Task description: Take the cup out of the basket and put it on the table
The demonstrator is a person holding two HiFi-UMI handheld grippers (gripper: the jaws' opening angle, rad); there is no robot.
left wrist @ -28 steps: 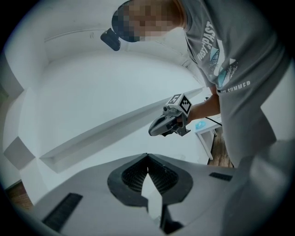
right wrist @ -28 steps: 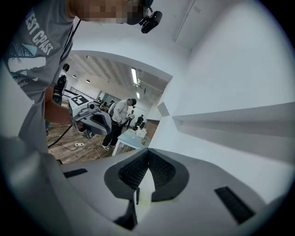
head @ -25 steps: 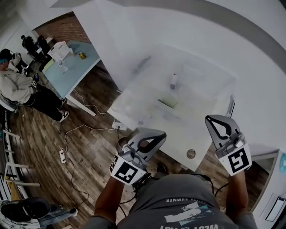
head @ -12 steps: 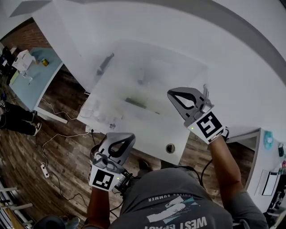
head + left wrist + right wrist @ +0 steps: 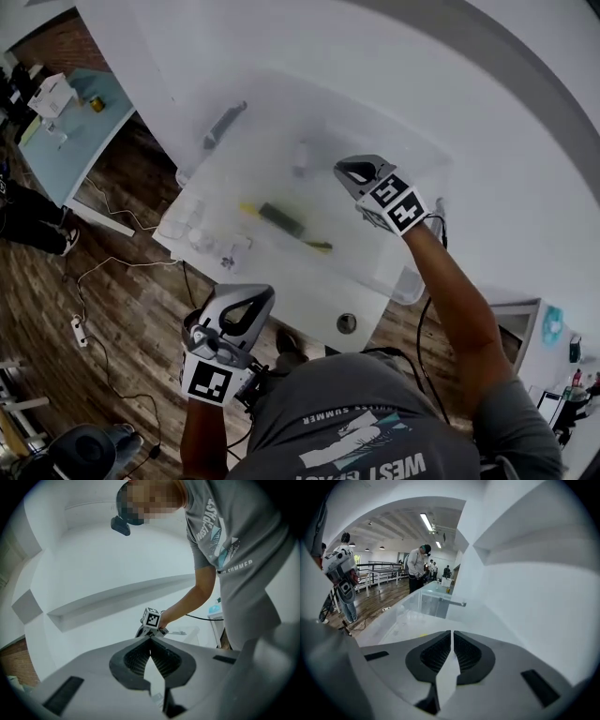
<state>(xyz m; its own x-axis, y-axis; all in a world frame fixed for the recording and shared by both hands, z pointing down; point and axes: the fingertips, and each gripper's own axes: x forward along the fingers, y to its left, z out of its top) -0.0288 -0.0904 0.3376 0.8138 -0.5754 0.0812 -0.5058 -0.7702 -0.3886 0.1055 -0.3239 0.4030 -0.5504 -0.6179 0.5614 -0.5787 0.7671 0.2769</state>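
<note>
A clear plastic basket (image 5: 412, 281) stands on the white table (image 5: 309, 305). Inside it lie a dark long object (image 5: 281, 219) and a yellow piece (image 5: 248, 208). A pale blurred small thing (image 5: 302, 161) near the basket's far side may be the cup; I cannot tell for sure. My right gripper (image 5: 342, 169) hangs over the basket's far right part, jaws shut and empty (image 5: 452, 634). My left gripper (image 5: 262, 292) is low by the table's near edge, off the table, jaws shut with nothing in them (image 5: 150, 641). It looks up at the right gripper (image 5: 151, 619).
A grey handle (image 5: 223, 125) sticks out at the basket's far left end. Small clear items (image 5: 192, 234) sit by the table's left edge, and a round hole (image 5: 346, 323) by its near edge. A blue-topped table (image 5: 70, 122) and floor cables (image 5: 94, 281) lie left.
My right gripper has travelled from beside my body forward and up over the basket. The left gripper stays low by the table's near edge. The head view has swung.
</note>
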